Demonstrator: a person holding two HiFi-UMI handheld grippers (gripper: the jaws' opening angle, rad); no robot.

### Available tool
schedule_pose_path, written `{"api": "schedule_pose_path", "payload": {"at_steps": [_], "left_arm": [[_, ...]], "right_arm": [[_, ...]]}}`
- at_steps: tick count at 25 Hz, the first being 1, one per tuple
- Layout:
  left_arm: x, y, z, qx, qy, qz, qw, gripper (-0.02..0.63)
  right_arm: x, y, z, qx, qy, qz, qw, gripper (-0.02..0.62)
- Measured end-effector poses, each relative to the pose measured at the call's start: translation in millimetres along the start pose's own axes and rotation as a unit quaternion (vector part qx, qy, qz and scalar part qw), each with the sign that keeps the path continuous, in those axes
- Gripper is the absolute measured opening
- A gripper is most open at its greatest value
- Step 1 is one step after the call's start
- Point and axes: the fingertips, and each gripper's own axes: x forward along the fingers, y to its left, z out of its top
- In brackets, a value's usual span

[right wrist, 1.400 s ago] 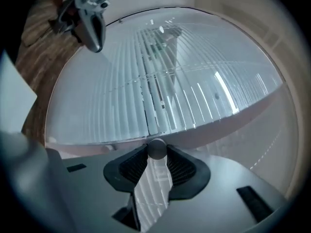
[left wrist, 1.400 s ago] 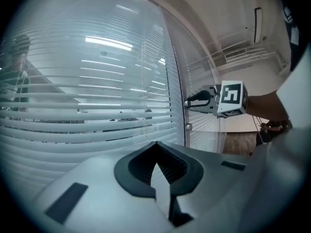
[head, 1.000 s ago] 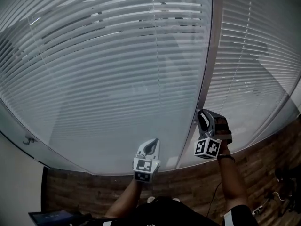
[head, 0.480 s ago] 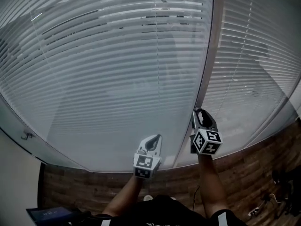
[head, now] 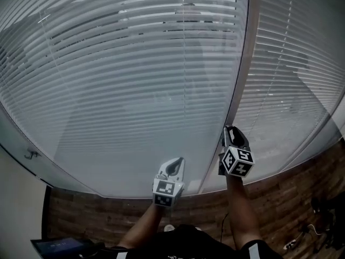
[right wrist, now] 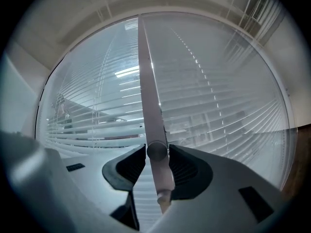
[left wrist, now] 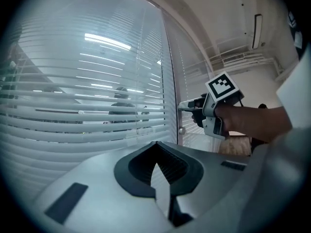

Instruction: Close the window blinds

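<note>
Two panes of blinds hang behind glass, their slats tilted open enough to see through, either side of an upright frame. The knob sits on that frame. The right gripper has it between jaws that have just been opening, pads spread and not clamping. The left gripper, nearer and to the left, is pressed together on nothing. To turn well, I'd square the pads on the knob, pinch firmly, roll the wrist steadily, release, re-grip, and watch the slats flatten.
</note>
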Motion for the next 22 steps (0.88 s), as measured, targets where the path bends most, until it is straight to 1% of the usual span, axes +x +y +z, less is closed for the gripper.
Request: {"api": "schedule_pose_path", "payload": {"at_steps": [2, 5, 7, 9, 11, 12, 14, 15, 17, 19, 20, 21, 22], "left_arm": [[-0.6, 2.6, -1.5, 0.001, -0.001, 0.002, 1.0000, -0.005], [-1.6, 6.5, -1.0, -0.004, -0.002, 0.005, 1.0000, -0.005], [-1.8, 3.7, 2.7, -0.017, -0.001, -0.001, 0.9999, -0.005], [-1.3, 1.6, 5.6, -0.018, -0.001, -0.006, 0.9998, -0.005], [-0.8, 6.1, 4.1, -0.001, -0.005, 0.001, 1.0000, -0.005], [-1.4, 10.0, 2.8, 0.005, -0.006, 0.007, 0.9999, -0.005], [-4.3, 19.2, -1.0, 0.003, -0.002, 0.017, 0.9998, -0.005], [-6.4, 23.7, -3.4, 0.003, 0.001, 0.021, 0.9998, -0.005], [-10.4, 29.1, -6.4, 0.003, 0.006, 0.026, 0.9996, -0.005], [-10.7, 27.8, -6.5, 0.005, 0.006, 0.025, 0.9997, -0.005], [-9.5, 26.1, -5.8, 0.006, 0.006, 0.024, 0.9997, -0.005], [-8.0, 24.6, -5.4, 0.006, 0.005, 0.022, 0.9997, -0.005], [-6.7, 23.4, -5.5, 0.007, 0.003, 0.020, 0.9998, -0.005]], "right_arm": [[-0.9, -0.2, 0.2, -0.005, -0.001, 0.001, 1.000, 0.129], [-1.2, 0.2, 0.3, -0.010, 0.000, 0.006, 1.000, 0.126], [-1.2, 1.2, 0.6, -0.026, 0.003, 0.008, 1.000, 0.126], [-1.0, 2.2, 0.7, -0.062, 0.009, 0.011, 0.998, 0.126], [-1.5, 3.0, 1.0, -0.125, 0.020, 0.013, 0.992, 0.126], [-1.9, 4.2, 1.6, -0.163, 0.026, 0.015, 0.986, 0.126], [-1.8, 9.3, 1.8, -0.244, 0.034, 0.022, 0.969, 0.126], [-2.1, 12.5, 1.3, -0.286, 0.040, 0.023, 0.957, 0.126], [-3.2, 19.6, 1.5, -0.366, 0.051, 0.023, 0.929, 0.126], [-4.4, 22.7, 3.3, -0.429, 0.059, 0.020, 0.901, 0.126], [-4.2, 21.8, 2.4, -0.461, 0.063, 0.015, 0.885, 0.126], [-3.1, 20.1, -0.4, -0.497, 0.065, 0.010, 0.865, 0.126], [-1.7, 18.3, -4.5, -0.537, 0.064, 0.004, 0.841, 0.126]]}}
